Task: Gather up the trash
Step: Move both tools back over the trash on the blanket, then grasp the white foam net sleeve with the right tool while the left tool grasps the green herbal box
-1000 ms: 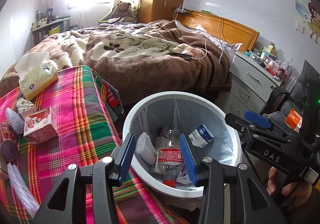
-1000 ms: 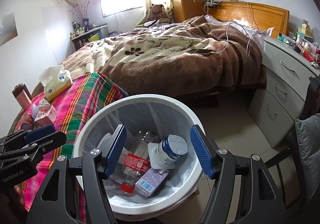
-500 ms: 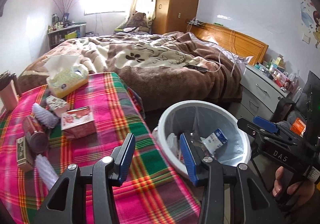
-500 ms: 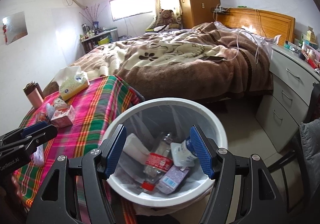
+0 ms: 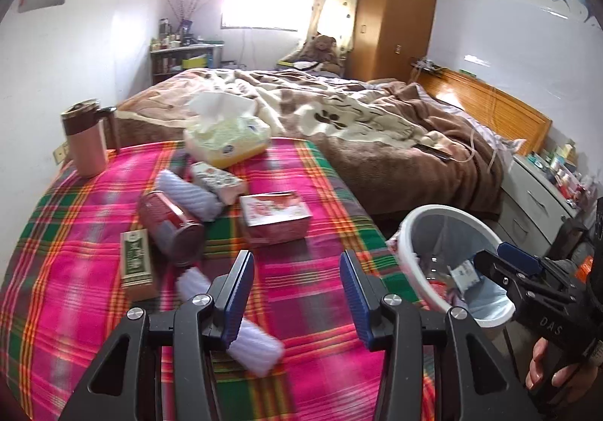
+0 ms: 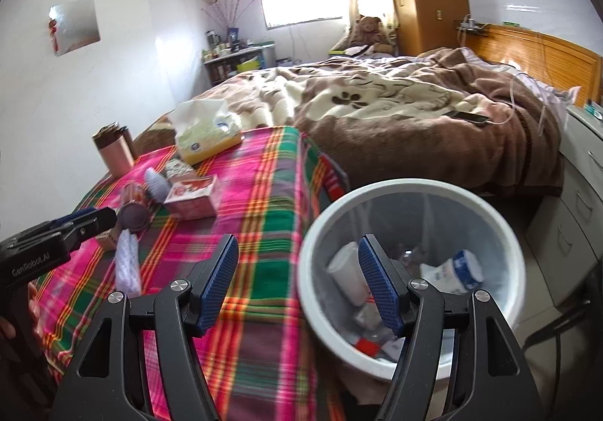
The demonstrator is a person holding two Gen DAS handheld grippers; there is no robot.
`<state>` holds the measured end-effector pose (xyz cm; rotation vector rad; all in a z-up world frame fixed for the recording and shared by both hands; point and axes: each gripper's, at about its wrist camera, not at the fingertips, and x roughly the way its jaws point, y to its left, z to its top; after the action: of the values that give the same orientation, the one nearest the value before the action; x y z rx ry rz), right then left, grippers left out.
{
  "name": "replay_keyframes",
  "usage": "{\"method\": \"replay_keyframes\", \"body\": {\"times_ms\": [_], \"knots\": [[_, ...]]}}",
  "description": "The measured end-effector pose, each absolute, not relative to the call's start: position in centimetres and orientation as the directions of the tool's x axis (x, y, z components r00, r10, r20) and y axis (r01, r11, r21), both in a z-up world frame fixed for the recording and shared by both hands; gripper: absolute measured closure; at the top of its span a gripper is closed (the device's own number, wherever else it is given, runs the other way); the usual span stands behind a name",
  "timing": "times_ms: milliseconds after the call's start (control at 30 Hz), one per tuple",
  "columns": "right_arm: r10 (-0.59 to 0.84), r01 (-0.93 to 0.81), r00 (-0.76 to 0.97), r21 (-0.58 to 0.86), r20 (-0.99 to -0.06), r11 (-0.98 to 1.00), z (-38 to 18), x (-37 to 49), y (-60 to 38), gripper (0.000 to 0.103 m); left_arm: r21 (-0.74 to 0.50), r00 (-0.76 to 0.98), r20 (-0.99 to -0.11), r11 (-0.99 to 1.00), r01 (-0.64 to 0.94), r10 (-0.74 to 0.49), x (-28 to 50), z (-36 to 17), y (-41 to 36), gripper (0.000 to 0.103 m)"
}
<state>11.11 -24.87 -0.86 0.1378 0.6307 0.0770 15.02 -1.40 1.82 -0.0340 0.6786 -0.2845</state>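
My left gripper (image 5: 296,270) hangs open over the plaid tablecloth (image 5: 301,308), nothing between its fingers. Just left of its left finger lies a white ribbed wrapper (image 5: 245,338). Ahead of it lie a red can (image 5: 171,229) on its side, a small red carton (image 5: 275,217) and a green and brown box (image 5: 137,268). The white bin (image 6: 410,191) stands beside the table, holding a bottle, a blue and white carton and other rubbish. My right gripper (image 6: 297,281) is open and empty, straddling the bin's left rim and the table edge.
A tissue box (image 5: 226,138), a pink mug (image 5: 84,138), a floral pack (image 5: 218,182) and another ribbed wrapper (image 5: 188,191) sit further back. Behind the table is a bed (image 6: 414,119); a drawer unit (image 6: 580,195) stands right of the bin.
Both grippers have swung left, away from the bin. The left one went from above the bin to above the table; the right one now sits at the bin's left rim. Neither jaw gap changed.
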Motion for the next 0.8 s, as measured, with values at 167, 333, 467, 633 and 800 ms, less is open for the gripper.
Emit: {"method": "replay_keyframes", "body": {"times_ms": [167, 333, 467, 633, 800], "knots": [[0.164, -0.091, 0.791, 0.152, -0.589, 0.984, -1.3, 11.5, -22.2, 0.035, -0.119, 0.752, -0.622, 0.976, 0.183, -0.217, 15.2, 1.3, 1.9, 0.051], [0.217, -0.16, 0.767, 0.148, -0.603, 0.976, -1.7, 12.0, -19.5, 0.035, -0.133, 0.755, -0.631, 0.984, 0.123, -0.179, 15.8, 0.7, 5.1, 0.047], [0.246, -0.205, 0.749, 0.138, -0.616, 0.969, -1.9, 12.3, -17.6, 0.035, -0.134, 0.752, -0.641, 0.987, 0.091, -0.156, 16.2, 0.1, 7.3, 0.047], [0.289, -0.257, 0.717, 0.145, -0.634, 0.956, -2.3, 12.6, -15.3, 0.035, -0.14, 0.74, -0.658, 0.988, 0.065, -0.142, 17.2, -0.8, 9.1, 0.047], [0.315, -0.31, 0.683, 0.128, -0.659, 0.942, -3.0, 13.0, -13.0, 0.035, -0.149, 0.718, -0.682, 0.987, 0.054, -0.142, 18.2, -2.0, 10.5, 0.047]]}}
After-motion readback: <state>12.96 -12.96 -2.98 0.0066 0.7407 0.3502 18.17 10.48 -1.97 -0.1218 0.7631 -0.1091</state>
